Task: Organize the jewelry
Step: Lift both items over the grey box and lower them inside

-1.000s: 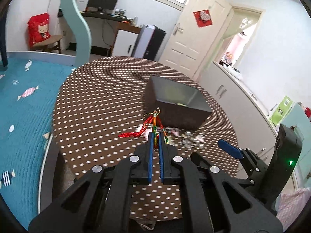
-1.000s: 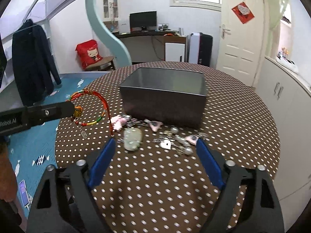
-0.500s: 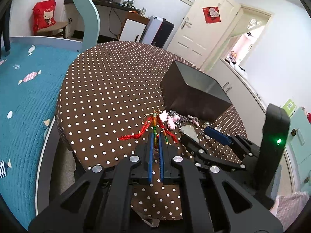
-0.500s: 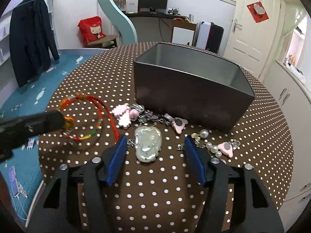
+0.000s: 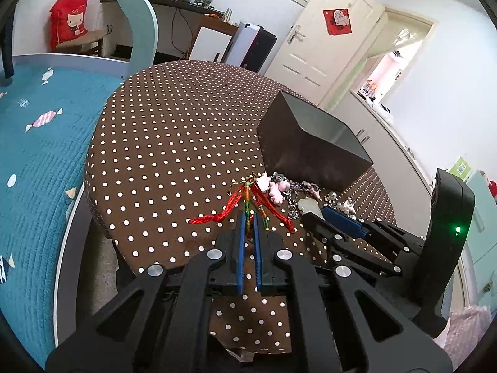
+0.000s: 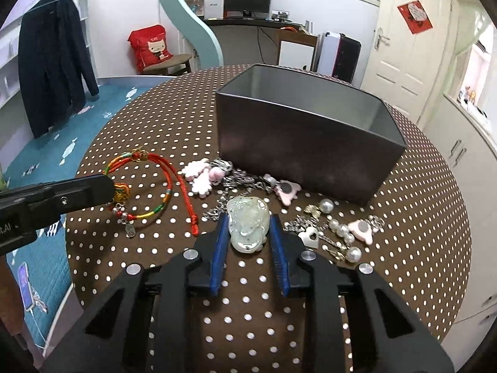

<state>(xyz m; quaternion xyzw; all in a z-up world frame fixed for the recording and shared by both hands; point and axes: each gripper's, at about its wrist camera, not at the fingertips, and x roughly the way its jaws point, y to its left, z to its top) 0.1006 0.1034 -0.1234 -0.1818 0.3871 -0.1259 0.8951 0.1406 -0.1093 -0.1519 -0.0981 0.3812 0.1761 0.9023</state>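
- Pale green jade, the pendant (image 6: 248,224), lay in the right wrist view directly between the blue pads of the right gripper (image 6: 248,230), with its long axis running near to far, in line with the fingers.
- The jaws had just been closing around it; the left pad looked to touch its edge, while a thin gap may have remained on the right, so I could not say the grip was firm.
- The dark metal box (image 6: 306,143) stood farther off, just past a scatter of pink charms (image 6: 202,175) and pearls (image 6: 337,227) on the dotted tablecloth (image 6: 248,320).
- At left, the left gripper (image 6: 108,188) was clenched on the red cord bracelet (image 6: 149,186), whose loop lay on the cloth.
- In the left wrist view, the left gripper (image 5: 248,217) had its pads pinched tight on the bracelet (image 5: 247,205), the red tails splaying left and right.
- The pendant (image 5: 307,206) lay to the right, at the tips of the right gripper (image 5: 320,214), clearly the nearer hand.
- The box (image 5: 310,152) stood beyond and to the right, so lifting toward it seemed the next step.
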